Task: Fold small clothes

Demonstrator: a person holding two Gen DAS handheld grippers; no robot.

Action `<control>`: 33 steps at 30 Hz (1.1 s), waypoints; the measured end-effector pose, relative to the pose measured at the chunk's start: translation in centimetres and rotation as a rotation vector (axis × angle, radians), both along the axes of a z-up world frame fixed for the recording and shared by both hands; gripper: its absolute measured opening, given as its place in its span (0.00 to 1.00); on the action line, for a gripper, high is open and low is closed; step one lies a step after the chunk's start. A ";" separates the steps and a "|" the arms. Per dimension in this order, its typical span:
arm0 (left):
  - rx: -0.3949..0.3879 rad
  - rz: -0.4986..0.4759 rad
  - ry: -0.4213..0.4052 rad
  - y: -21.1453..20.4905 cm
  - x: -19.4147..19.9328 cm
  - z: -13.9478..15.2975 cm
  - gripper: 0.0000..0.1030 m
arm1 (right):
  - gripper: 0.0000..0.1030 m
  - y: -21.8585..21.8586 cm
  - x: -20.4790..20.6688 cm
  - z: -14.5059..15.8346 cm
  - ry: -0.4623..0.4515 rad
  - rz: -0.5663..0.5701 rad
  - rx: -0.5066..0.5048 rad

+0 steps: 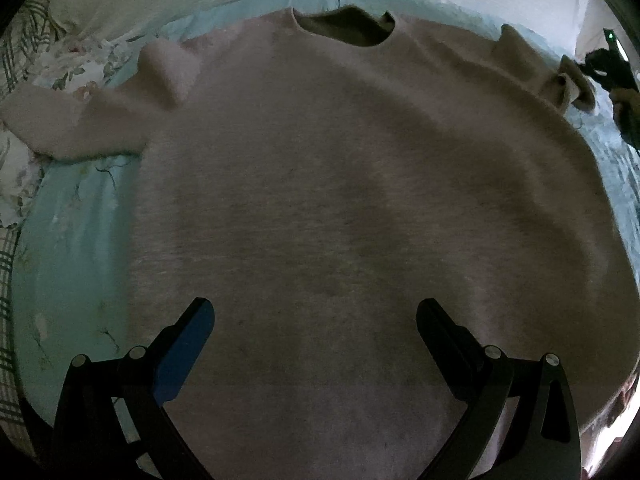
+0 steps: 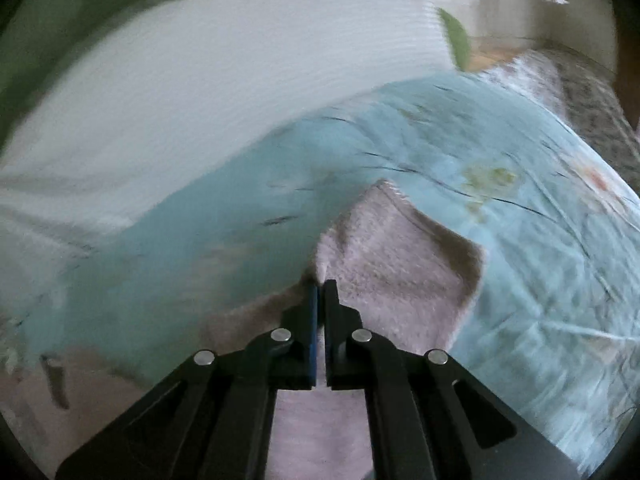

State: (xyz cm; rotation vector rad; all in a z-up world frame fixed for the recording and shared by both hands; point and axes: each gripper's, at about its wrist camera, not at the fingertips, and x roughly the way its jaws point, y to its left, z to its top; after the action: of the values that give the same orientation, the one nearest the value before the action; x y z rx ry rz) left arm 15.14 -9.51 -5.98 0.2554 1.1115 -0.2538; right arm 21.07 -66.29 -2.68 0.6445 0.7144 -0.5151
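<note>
A pinkish sweater [image 1: 340, 184] lies spread flat on the bed's light-blue floral sheet [image 1: 76, 248], neckline away from the left hand-held gripper [image 1: 316, 320], which hovers wide apart and empty over the hem end. The right hand-held gripper [image 2: 320, 286] is pinched narrow on a sleeve [image 2: 396, 264] that runs forward and to its right over the sheet. Being the only one with a grip, it is judged better placed to carry the sleeve in across the body.
</note>
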 end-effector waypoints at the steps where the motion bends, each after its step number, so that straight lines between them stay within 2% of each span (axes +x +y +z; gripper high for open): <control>1: -0.004 0.001 -0.006 0.1 -0.2 0.1 0.98 | 0.03 1.8 0.3 0.8 -0.028 0.034 0.007; 6: -0.037 0.021 -0.032 1.2 -0.9 0.8 0.98 | 0.03 11.8 3.3 4.2 -0.174 0.271 0.064; 13: -0.094 0.068 -0.046 3.6 -0.8 1.3 0.98 | 0.03 26.0 9.2 4.1 -0.260 0.560 0.203; 16: -0.140 0.092 -0.053 5.1 -0.2 1.6 0.98 | 0.03 31.5 11.9 2.8 -0.260 0.647 0.277; 20: -0.228 0.140 -0.049 7.5 1.0 2.0 0.98 | 0.03 39.0 13.4 0.8 -0.231 0.768 0.346; 24: -0.319 0.190 -0.029 10.2 3.0 1.7 0.98 | 0.06 43.2 14.6 -1.7 -0.175 0.847 0.411; 27: -0.392 0.211 -0.003 11.3 4.8 1.5 0.98 | 0.08 44.1 15.0 -3.5 -0.103 0.844 0.430; 29: -0.433 0.209 0.007 11.6 6.5 1.6 0.98 | 0.14 43.8 14.5 -4.0 -0.098 0.841 0.456; 31: -0.452 0.196 0.003 11.6 7.7 1.9 0.98 | 0.26 42.1 13.2 -3.7 -0.116 0.819 0.453; 33: -0.472 0.163 -0.008 11.0 10.0 2.2 0.98 | 0.53 40.7 12.0 -3.3 -0.121 0.778 0.437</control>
State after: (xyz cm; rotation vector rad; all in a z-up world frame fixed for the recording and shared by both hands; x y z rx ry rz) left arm 25.12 1.49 -3.82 -0.2526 1.0257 -0.3607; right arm 33.06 -25.62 -6.02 0.7313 0.9011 0.4066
